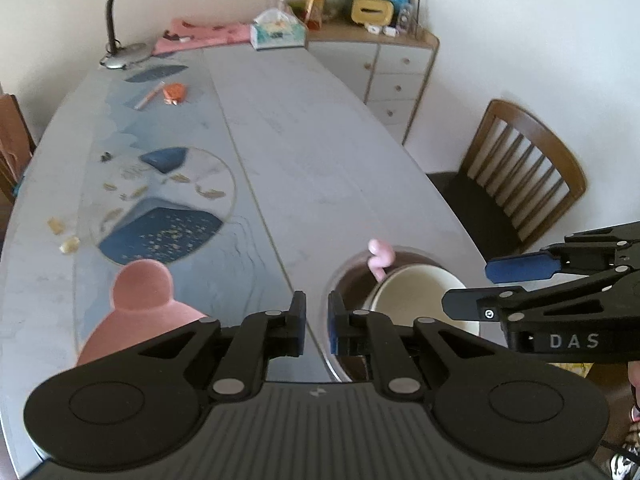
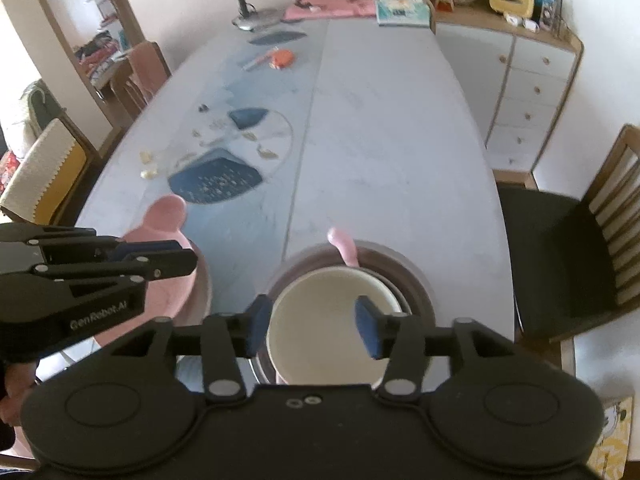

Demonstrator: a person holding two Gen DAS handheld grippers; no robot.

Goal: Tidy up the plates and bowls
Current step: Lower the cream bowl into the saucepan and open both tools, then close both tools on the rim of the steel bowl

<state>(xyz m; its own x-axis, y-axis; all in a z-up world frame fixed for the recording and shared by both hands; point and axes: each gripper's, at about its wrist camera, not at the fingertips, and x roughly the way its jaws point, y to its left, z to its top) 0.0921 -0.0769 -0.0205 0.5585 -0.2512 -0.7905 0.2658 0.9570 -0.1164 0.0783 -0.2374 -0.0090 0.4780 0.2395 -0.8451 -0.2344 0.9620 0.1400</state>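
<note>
A cream bowl [image 2: 320,320] sits stacked inside a pink bowl with an ear-shaped handle [image 2: 345,249], on a dark brown plate [image 2: 416,284] near the table's front edge. My right gripper [image 2: 314,326] is open above the cream bowl, one finger on each side, empty. A pink plate with an ear-shaped handle [image 2: 168,280] lies to the left on another plate [image 2: 205,292]. My left gripper [image 1: 316,330] is nearly closed and empty, hovering between the pink plate [image 1: 140,304] and the stack [image 1: 416,300]. The right gripper also shows in the left wrist view [image 1: 474,288].
A grey oval table [image 2: 380,140] carries a patterned blue mat [image 2: 224,168], an orange item [image 2: 282,58], a desk lamp [image 2: 248,16] and a tissue box [image 2: 402,10] at the far end. A cabinet [image 2: 524,76] and a wooden chair [image 2: 572,248] stand on the right.
</note>
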